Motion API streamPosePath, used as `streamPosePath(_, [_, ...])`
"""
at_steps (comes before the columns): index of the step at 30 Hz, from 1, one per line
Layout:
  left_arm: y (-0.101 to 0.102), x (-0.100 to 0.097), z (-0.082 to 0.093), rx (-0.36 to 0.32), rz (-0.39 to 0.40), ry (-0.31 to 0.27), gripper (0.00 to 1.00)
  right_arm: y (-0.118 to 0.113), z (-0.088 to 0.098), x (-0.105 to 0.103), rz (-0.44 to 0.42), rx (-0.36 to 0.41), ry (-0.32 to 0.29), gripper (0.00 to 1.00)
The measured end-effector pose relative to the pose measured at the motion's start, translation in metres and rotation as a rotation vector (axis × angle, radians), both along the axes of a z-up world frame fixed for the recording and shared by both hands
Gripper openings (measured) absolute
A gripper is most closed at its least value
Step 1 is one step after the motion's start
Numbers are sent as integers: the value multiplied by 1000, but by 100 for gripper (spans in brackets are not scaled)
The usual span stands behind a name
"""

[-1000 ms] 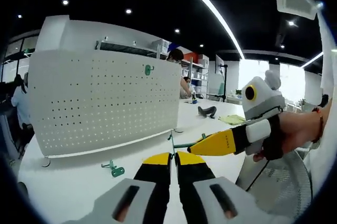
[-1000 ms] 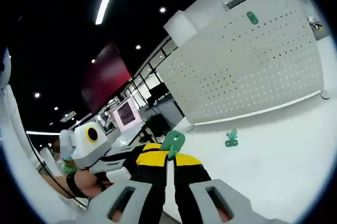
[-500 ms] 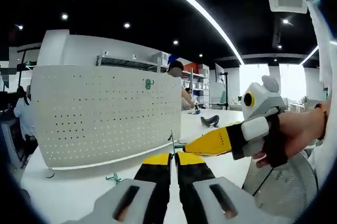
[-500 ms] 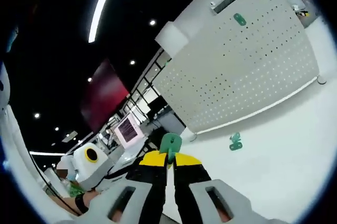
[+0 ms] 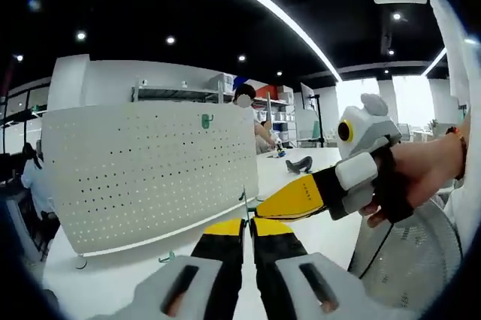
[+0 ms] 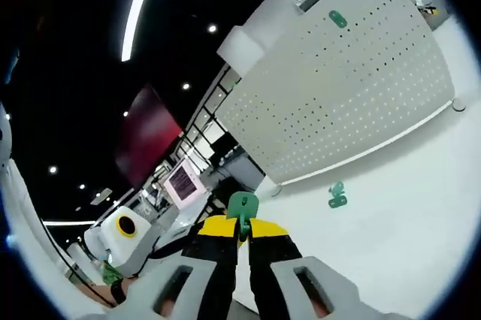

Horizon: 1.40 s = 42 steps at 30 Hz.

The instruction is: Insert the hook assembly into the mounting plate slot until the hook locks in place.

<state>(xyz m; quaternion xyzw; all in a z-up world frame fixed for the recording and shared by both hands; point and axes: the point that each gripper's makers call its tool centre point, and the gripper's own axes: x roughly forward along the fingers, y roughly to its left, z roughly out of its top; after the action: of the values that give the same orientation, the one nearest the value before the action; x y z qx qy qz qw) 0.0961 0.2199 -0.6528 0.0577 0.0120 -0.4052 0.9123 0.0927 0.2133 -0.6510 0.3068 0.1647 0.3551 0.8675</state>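
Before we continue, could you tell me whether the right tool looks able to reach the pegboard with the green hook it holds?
Probably yes: the right tool grips a green hook, and bare white table lies between it and the pegboard.

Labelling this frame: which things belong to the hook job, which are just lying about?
Job:
- green hook pinched in right gripper
- white pegboard, one hook already mounted near its top
- spare hook on table
- left gripper, shut

Lying about:
- dark object on far table
- white mesh chair back

green hooks [image 6: 242, 207] — three | pegboard [image 6: 353, 87] — one | grippers [image 5: 246, 224] — two
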Motion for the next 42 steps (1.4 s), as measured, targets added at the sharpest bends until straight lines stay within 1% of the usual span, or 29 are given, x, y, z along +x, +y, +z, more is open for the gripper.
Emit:
streamPosePath(4, [1, 1, 1, -14, 5, 6, 4, -1, 1, 1, 2, -5, -6, 3])
streamPosePath(7, [1, 1, 1, -6, 5, 2, 4, -1, 2, 0, 1, -8, -6, 2])
streamPosePath(8, [0, 1, 1, -12, 2, 7, 5, 0, 2, -1, 2, -20, -6, 2])
streamPosePath(9, [0, 1, 0, -15, -1, 14, 5, -1, 2, 0, 1, -46, -19, 1])
streamPosePath(11, [-1, 1, 0, -15, -4, 16, 5, -1, 2, 0, 1, -55, -8, 1])
streamPosePath(13, [0, 2, 1, -31, -1, 35, 5, -1, 2, 1, 4, -52, -1, 1])
streamPosePath(14, [0, 3, -1, -21, -4, 42, 5, -4, 0, 2, -10, -61, 8, 1])
streamPosePath(16, [-1, 2, -4, -1, -7, 52, 6, -6, -2, 3, -7, -119, -22, 1])
streamPosePath(17, [-1, 1, -5, 4, -13, 57, 6, -6, -4, 4, -7, -136, -21, 1])
streamPosePath(19, [-1, 1, -5, -13, -10, 73, 6, -6, -3, 3, 0, -127, -17, 1])
streamPosePath(20, [-1, 1, -5, -16, -9, 71, 6, -6, -3, 4, -1, -130, -20, 1])
streamPosePath(22, [-1, 1, -5, -15, -9, 74, 6, -6, -5, 3, 9, -155, -35, 1])
streamPosePath(23, [-1, 1, -7, -21, -8, 92, 6, -5, -5, 3, 9, -163, -40, 1])
streamPosePath(24, [-1, 1, -7, -26, -8, 98, 5, -5, -4, 3, 13, -161, -49, 1])
streamPosePath(26, [1, 2, -7, -47, -2, 133, 5, -4, -5, 2, 22, -156, -54, 2])
streamPosePath(27, [1, 2, -5, -68, 2, 139, 5, -4, -5, 1, 26, -160, -54, 2])
streamPosePath(29, [1, 1, -4, -61, 0, 129, 4, -4, -5, 1, 28, -154, -61, 2])
streamPosePath(31, [1, 1, -4, -51, 7, 121, 4, -5, -5, 2, 30, -181, -87, 2])
streamPosePath(32, [1, 2, -3, -54, 15, 115, 3, -4, -5, 2, 36, -191, -90, 4])
streamPosePath(33, [2, 3, -2, -69, 23, 120, 2, -4, -7, 2, 36, -194, -80, 7])
streamPosePath(34, [2, 4, -3, -65, 29, 125, 2, -4, -8, 1, 48, -198, -76, 7])
streamPosePath(35, [2, 5, -3, -54, 26, 107, 2, -4, -7, 1, 43, -193, -74, 3])
streamPosePath(36, [0, 4, -2, -62, 18, 100, 2, -9, -3, 6, -11, -224, -119, 2])
streamPosePath(37, [-1, 5, 0, -69, 22, 93, 2, -8, -3, 5, -2, -250, -140, 2])
streamPosePath(38, [0, 6, 1, -76, 30, 98, 2, -6, -2, 5, 6, -263, -163, 2])
streamPosePath(40, [0, 7, -2, -55, 34, 103, 2, -3, -6, 4, 16, -213, -92, 2])
streamPosePath(42, [1, 7, -2, -58, 35, 101, 2, -5, -6, 6, 15, -197, -86, 3])
